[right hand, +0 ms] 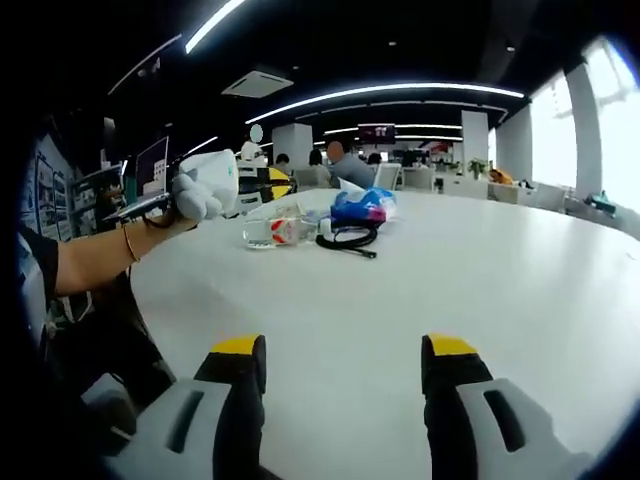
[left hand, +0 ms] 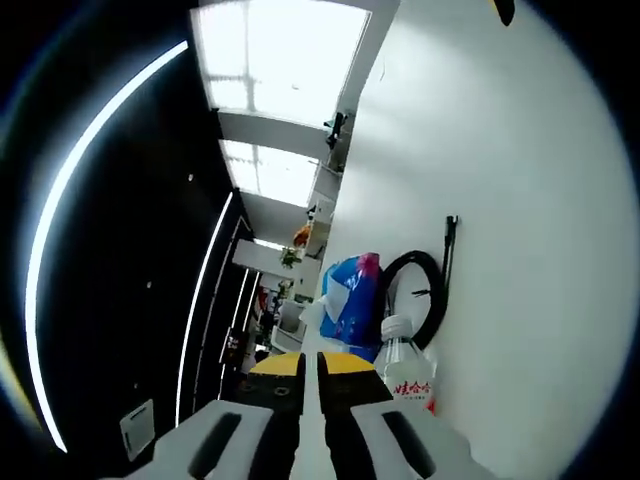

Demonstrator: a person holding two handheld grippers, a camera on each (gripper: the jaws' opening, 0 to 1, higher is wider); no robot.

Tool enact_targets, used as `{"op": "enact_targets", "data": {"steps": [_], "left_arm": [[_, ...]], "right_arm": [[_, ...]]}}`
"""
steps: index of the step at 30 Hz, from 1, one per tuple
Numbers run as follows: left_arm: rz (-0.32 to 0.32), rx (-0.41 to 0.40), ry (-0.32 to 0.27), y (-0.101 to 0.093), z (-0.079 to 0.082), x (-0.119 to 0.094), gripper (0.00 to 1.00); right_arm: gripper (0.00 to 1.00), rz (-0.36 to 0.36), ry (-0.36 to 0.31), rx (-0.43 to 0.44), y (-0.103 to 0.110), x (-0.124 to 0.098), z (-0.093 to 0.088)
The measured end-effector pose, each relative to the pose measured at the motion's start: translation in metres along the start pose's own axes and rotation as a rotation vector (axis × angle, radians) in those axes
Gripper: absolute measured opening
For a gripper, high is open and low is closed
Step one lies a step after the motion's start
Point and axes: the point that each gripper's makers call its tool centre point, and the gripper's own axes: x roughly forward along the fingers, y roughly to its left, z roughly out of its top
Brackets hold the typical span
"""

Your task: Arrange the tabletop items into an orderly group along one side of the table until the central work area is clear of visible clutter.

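A clear plastic bottle (right hand: pixel 275 232) with a red label lies on its side on the white table (right hand: pixel 420 290). Beside it are a blue bag (right hand: pixel 362 205) and a coiled black cable (right hand: pixel 345 240). My right gripper (right hand: pixel 345 350) stands open low over bare table, well short of this group. In the rolled left gripper view, my left gripper (left hand: pixel 311 368) is shut with nothing seen between its jaws, close to the bottle (left hand: pixel 408 372), the blue bag (left hand: pixel 350 300) and the cable (left hand: pixel 420 295). A gloved hand (right hand: pixel 195 195) holds that gripper just left of the bottle.
The white table (left hand: pixel 520 200) is broad, with its near-left edge curving by the person's arm (right hand: pixel 95 260). A laptop (right hand: pixel 140 175) stands behind the gloved hand. People sit at desks (right hand: pixel 345 165) in the background, and windows line the right side.
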Motion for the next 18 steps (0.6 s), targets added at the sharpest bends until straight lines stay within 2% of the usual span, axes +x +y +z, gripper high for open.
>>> {"op": "enact_targets", "data": {"steps": [3,11,13,15,18], "left_arm": [[-0.001,0.059,-0.009,-0.006,0.006,0.0,0.08],[-0.052,0.076,-0.006,-0.025,0.011,-0.001,0.18],[-0.07,0.085,-0.001,-0.031,0.009,0.005,0.22],[-0.102,0.095,0.013,-0.038,0.009,0.006,0.26],[-0.167,0.085,0.044,-0.053,0.002,0.018,0.33]], "right_arm": [[0.61,-0.008,0.009,0.004,-0.004,-0.003,-0.005],[0.61,-0.041,0.013,0.03,-0.019,-0.008,-0.01],[0.61,-0.042,0.013,0.033,-0.02,-0.008,-0.011],[0.61,-0.043,0.017,0.035,-0.021,-0.007,-0.012],[0.61,-0.043,0.02,0.042,-0.022,-0.007,-0.015]]}}
